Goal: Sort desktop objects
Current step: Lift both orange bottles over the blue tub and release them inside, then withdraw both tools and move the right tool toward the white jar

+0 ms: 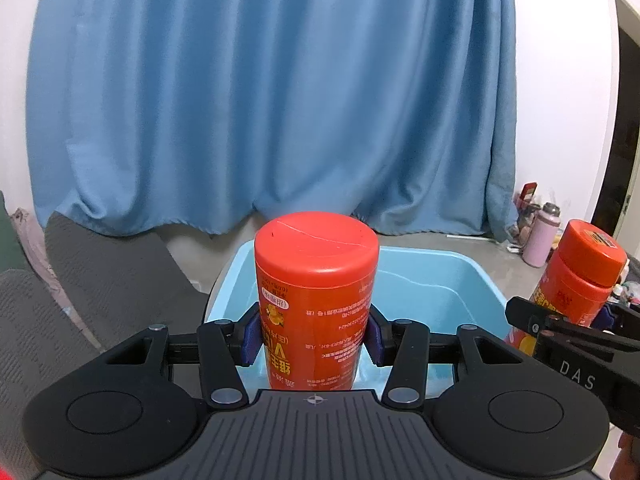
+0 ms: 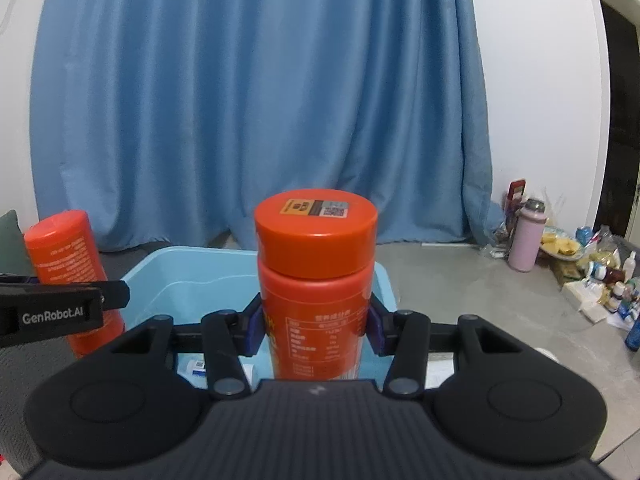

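My left gripper (image 1: 314, 332) is shut on an orange bottle (image 1: 316, 292) held upside down, its flat base up, above a light blue plastic bin (image 1: 452, 280). My right gripper (image 2: 314, 330) is shut on a second orange bottle (image 2: 316, 280), upright with a sticker on its cap, above the same bin (image 2: 192, 276). Each view shows the other gripper's bottle at the side: the capped bottle in the left wrist view (image 1: 580, 272), the inverted one in the right wrist view (image 2: 68, 264). A small white box (image 2: 197, 368) lies inside the bin.
A blue curtain (image 1: 260, 100) hangs behind. Grey cushions (image 1: 100, 280) lie to the left. On the grey floor to the right stand a pink flask (image 2: 526, 240), food packets and several small bottles (image 2: 600, 280).
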{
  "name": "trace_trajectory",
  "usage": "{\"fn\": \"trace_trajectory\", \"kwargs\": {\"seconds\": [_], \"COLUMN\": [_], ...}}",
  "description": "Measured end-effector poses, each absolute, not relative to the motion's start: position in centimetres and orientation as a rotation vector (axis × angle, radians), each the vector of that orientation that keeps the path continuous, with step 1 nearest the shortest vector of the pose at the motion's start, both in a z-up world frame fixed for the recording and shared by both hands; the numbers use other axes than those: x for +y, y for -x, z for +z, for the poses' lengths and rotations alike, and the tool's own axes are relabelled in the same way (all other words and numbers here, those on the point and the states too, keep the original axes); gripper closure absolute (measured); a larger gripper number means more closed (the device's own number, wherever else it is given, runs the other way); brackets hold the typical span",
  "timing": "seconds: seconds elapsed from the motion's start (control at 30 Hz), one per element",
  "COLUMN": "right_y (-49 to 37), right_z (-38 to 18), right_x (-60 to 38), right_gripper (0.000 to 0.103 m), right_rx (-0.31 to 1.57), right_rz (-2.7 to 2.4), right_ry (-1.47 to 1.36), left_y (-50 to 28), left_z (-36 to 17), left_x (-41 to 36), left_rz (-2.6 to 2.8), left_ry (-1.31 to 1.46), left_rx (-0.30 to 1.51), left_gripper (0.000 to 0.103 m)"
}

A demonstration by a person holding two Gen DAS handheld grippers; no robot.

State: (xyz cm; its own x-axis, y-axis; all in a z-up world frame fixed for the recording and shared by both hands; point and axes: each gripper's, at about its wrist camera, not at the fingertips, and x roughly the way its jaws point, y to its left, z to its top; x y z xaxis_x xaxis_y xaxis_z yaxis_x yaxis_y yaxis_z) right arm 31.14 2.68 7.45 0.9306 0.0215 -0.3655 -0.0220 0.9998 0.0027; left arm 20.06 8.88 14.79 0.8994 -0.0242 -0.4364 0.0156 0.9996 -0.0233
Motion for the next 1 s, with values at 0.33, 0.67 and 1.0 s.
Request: {"fn": "trace_trajectory", "kwargs": {"seconds": [0.33,0.67,1.0], "right_y": [-38.7,-40.8,-36.3], "right_z": [4.2,2.4,4.7], "right_x": [2.3,3.1,2.2], "right_gripper": [0.054,0.027,0.022], "right_rx": [0.476,0.520,0.390], "right_rz": [0.033,0.032,0.022], "right_ry": [0.012,0.057,0.029], "left_y": [-28.0,-31.0,-26.8], "left_z": [11.5,8.8,9.6], "left_x": [8.6,9.6,10.2], "left_rz": [-0.048,-0.070,-0.031], "left_ry": [0.012,0.075,0.074], "left_rx": [0.527,0.564,0.490], "left_gripper": [0.053,0.037,0.030]}}
